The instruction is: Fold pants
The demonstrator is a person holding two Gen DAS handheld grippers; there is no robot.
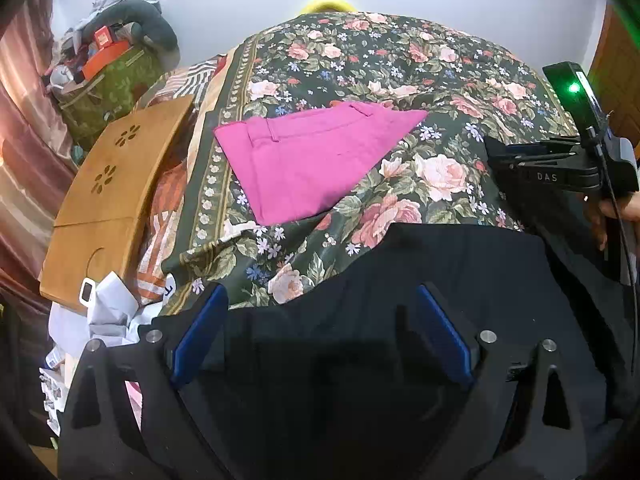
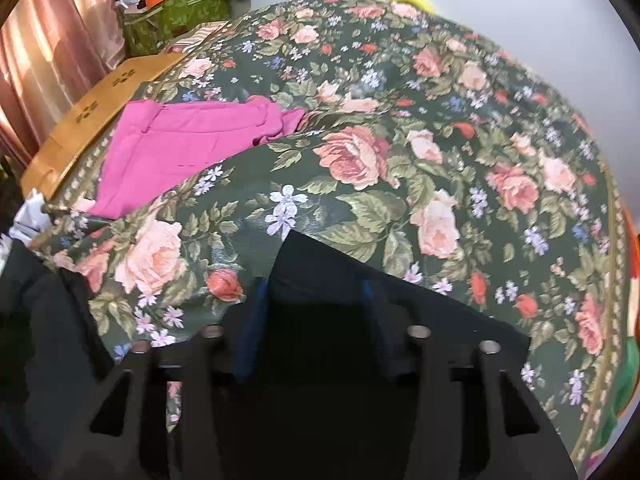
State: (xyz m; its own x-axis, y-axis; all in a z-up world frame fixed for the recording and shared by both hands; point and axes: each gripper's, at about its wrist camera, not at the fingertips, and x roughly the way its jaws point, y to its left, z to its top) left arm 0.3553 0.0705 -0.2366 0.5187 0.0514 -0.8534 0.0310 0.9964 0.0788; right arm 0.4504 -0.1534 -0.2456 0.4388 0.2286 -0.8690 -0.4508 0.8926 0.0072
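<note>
Two grippers work over a bed with a floral bedspread point(image 2: 400, 160). Dark pants point(image 1: 460, 280) lie along its near edge; fabric is near-black, so folds and seams are hard to make out and the lower part is cut off by both frames. Left gripper point(image 1: 320, 320) hangs over the pants with its blue fingers point(image 1: 200, 332) spread wide, nothing pinched. Right gripper point(image 2: 312, 308) has its fingers point(image 2: 254, 332) drawn close together with a pointed corner of the dark pants between them; contact looks like a grip, but blur and shadow hide the pads. In the left wrist view the right gripper's body shows at the right edge, tips hidden. Folded pink garment point(image 1: 308, 160) sits toward the bed's left edge, apart from the pants. Wooden lap tray point(image 1: 112, 200) lies just past that edge. Cluttered green box point(image 1: 112, 84) is at the far-left corner, contents unclear.
</note>
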